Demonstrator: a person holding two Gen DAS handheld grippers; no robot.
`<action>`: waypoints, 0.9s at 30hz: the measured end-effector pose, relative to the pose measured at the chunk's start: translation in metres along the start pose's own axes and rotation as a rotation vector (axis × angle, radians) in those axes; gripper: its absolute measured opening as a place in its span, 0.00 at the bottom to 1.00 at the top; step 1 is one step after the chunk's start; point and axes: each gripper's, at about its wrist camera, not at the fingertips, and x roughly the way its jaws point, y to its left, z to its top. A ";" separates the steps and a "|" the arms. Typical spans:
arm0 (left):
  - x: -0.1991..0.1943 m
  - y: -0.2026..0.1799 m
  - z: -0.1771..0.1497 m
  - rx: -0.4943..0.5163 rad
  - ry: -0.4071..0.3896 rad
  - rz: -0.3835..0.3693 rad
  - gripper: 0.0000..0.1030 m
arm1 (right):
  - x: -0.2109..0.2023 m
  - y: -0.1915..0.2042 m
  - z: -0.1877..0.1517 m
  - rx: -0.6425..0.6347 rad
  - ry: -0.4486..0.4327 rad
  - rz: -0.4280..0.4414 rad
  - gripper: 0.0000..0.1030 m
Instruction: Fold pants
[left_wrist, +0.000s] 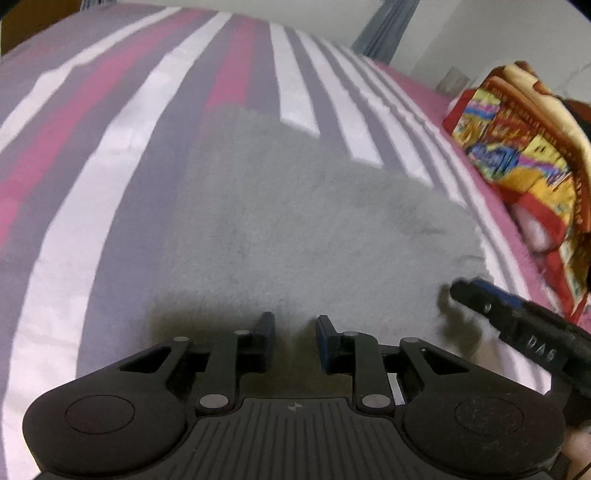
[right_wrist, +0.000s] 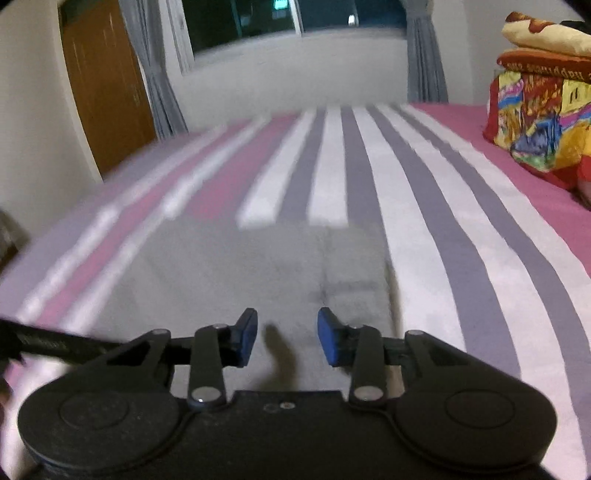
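Observation:
The grey fleece pants (left_wrist: 295, 221) lie folded into a flat block on the striped bed sheet (left_wrist: 110, 147). My left gripper (left_wrist: 294, 323) hovers over their near edge, jaws a little apart with no cloth pinched between them. The right gripper (left_wrist: 466, 290) reaches in from the right at the pants' right edge. In the right wrist view the pants (right_wrist: 258, 266) spread out ahead. The right gripper (right_wrist: 287, 325) stands open over their near end with nothing between its blue pads (right_wrist: 328, 332). Part of the left gripper's black body (right_wrist: 40, 343) shows at the left edge.
A folded pile of colourful bedding (left_wrist: 517, 147) (right_wrist: 535, 129) sits on the pink right side of the bed. Beyond the bed are a white wall, a dark window (right_wrist: 295, 18) with grey curtains (right_wrist: 424, 55) and a wooden door (right_wrist: 107, 92).

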 end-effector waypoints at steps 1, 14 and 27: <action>0.000 0.002 -0.004 -0.002 -0.008 -0.011 0.24 | 0.004 -0.004 -0.011 -0.016 0.028 -0.009 0.32; -0.006 -0.013 0.024 0.085 -0.025 0.008 0.24 | -0.013 0.000 0.007 -0.020 -0.076 0.070 0.33; 0.057 -0.020 0.096 0.088 -0.044 0.058 0.24 | 0.058 0.003 0.048 -0.092 -0.063 0.000 0.32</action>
